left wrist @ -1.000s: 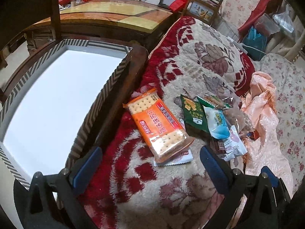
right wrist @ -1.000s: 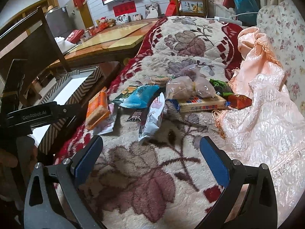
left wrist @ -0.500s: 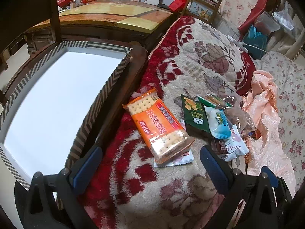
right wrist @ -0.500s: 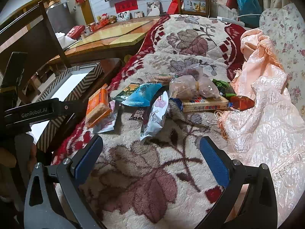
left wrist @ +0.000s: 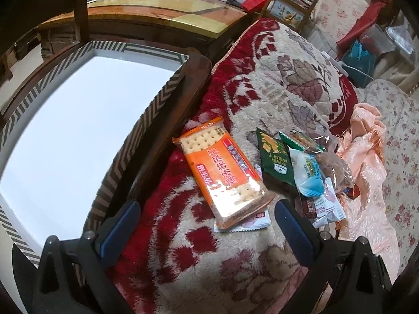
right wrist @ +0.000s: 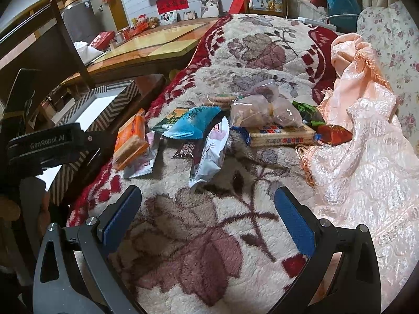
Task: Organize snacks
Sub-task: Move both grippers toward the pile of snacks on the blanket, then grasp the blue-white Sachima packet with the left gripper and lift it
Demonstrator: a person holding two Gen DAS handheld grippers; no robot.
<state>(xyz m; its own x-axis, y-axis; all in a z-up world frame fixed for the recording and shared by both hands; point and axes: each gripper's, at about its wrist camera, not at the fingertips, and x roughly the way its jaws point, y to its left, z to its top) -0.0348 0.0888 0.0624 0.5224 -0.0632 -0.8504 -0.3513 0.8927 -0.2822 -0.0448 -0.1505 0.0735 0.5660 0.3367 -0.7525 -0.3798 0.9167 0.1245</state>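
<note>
Several snack packs lie on a flowered blanket (left wrist: 275,83). An orange cracker pack (left wrist: 222,170) is nearest my open left gripper (left wrist: 207,218), just beyond its fingertips, with a dark green packet (left wrist: 275,162) and a light blue packet (left wrist: 307,172) to its right. A white box with a zigzag-striped rim (left wrist: 136,141) sits to the left on a wooden seat. In the right wrist view the orange cracker pack (right wrist: 131,138), a blue packet (right wrist: 191,125), a white pouch (right wrist: 209,157), a clear bag (right wrist: 264,110) and a flat cracker box (right wrist: 281,134) lie ahead of my open, empty right gripper (right wrist: 207,216).
A peach satin cloth (right wrist: 366,144) is bunched at the right of the blanket. A wooden table (right wrist: 157,44) stands behind the box, a dark chair back (right wrist: 39,39) at the left. The left gripper's body (right wrist: 52,144) shows at the left edge of the right wrist view.
Both grippers have drifted slightly; the right wrist view shifted a little, bringing the snack pile marginally lower in frame. No snack has moved and both grippers stay open.
</note>
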